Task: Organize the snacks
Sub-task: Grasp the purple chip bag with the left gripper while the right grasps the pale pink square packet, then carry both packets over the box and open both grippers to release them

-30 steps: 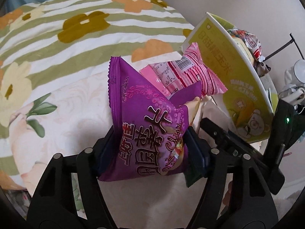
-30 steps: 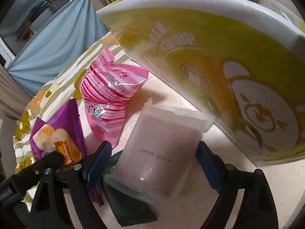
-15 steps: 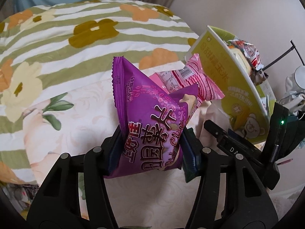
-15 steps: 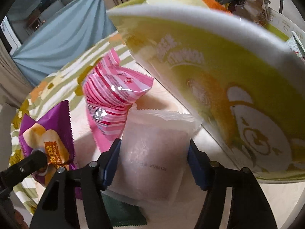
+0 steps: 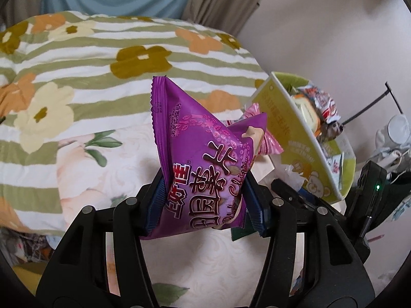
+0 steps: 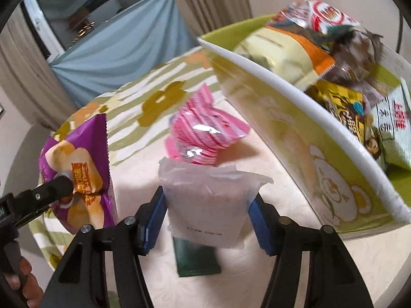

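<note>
My left gripper [image 5: 205, 205] is shut on a purple chip bag [image 5: 205, 164] and holds it above the table. The bag also shows at the left of the right wrist view [image 6: 77, 174]. My right gripper [image 6: 208, 220] is shut on a pale pink translucent packet [image 6: 208, 205], lifted off the table. A pink striped snack bag [image 6: 203, 136] lies on the table beyond it, partly hidden behind the purple bag in the left wrist view [image 5: 267, 141]. A green box [image 6: 303, 159] with a bear print holds several snack packs at right; it also shows in the left wrist view [image 5: 295, 138].
A dark green packet [image 6: 197, 259] lies flat on the table under the right gripper. A striped floral bedspread [image 5: 102, 59] lies beyond the table. A white wall is at right, curtains behind. Cables and a white device [image 5: 393, 138] sit at far right.
Both grippers have risen with their packets. The right gripper closed on the pale packet and lifted it off the dark green packet. The box's contents have come into view.
</note>
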Tool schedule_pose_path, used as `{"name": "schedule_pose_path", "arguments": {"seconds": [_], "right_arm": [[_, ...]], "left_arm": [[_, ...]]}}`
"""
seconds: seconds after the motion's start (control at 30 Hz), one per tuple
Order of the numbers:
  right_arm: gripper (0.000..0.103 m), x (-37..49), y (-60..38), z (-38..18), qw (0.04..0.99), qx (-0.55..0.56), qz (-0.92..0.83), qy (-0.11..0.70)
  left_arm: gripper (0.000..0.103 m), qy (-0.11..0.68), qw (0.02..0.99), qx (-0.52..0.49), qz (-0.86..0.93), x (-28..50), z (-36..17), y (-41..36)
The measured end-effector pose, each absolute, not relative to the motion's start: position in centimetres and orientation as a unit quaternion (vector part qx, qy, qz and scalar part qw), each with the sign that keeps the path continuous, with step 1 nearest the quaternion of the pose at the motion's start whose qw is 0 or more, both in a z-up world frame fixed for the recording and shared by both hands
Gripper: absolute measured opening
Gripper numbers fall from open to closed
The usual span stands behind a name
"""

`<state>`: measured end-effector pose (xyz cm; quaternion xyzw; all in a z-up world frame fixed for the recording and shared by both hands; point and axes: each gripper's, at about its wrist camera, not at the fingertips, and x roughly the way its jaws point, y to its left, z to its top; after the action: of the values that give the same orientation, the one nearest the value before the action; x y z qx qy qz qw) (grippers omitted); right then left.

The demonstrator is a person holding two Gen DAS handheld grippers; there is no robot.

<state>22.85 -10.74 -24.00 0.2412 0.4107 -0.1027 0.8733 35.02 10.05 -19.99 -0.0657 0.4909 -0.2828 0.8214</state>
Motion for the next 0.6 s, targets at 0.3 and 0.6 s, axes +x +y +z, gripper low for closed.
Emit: {"name": "schedule_pose_path", "arguments": {"seconds": [0.3, 0.6], "right_arm": [[0.056, 21.9, -10.6, -19.5, 0.899, 0.223, -0.042, 0.373], [0.056, 18.9, -15.0, -12.1, 0.916, 0.235, -0.013, 0.325]], "left_arm": [[0.053, 0.461, 0.843, -0.086, -0.266, 32.9, -15.9, 10.5], [0.053, 0.420, 0.856, -0.074, -0.293, 31.0, -9.3, 4.9]]}}
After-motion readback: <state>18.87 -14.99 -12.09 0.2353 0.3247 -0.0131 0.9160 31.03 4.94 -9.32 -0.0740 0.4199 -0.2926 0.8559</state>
